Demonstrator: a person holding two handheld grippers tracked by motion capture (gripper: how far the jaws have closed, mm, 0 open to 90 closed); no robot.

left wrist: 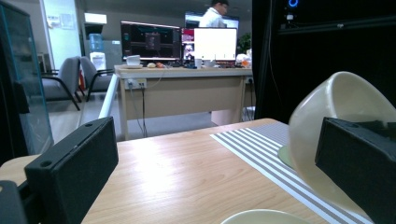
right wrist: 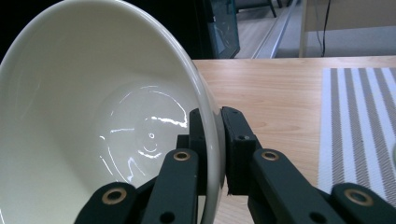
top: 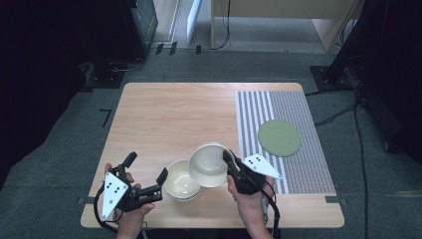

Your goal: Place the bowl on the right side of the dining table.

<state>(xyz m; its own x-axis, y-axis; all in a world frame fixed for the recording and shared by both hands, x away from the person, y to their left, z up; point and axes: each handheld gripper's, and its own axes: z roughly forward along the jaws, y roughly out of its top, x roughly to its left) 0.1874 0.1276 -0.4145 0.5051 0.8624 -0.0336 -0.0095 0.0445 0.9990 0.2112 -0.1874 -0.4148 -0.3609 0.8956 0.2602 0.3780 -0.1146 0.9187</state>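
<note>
My right gripper (top: 229, 160) is shut on the rim of a cream bowl (top: 209, 165), which hangs tilted above the table with its opening toward the camera. In the right gripper view the rim of that bowl (right wrist: 98, 121) sits pinched between the jaws of my right gripper (right wrist: 213, 123). A second cream bowl (top: 182, 182) rests upright on the table just left of and below the held one, seemingly stacked in another. My left gripper (top: 147, 167) stands open to the left of the resting bowl, nothing between its jaws. In the left gripper view the held bowl (left wrist: 334, 116) rises at the right.
A grey striped mat (top: 281, 139) covers the right part of the wooden table (top: 169, 119), with a green plate (top: 279, 138) lying on it. Beyond the table are a desk (left wrist: 187, 91) with monitors, chairs and a person standing far off.
</note>
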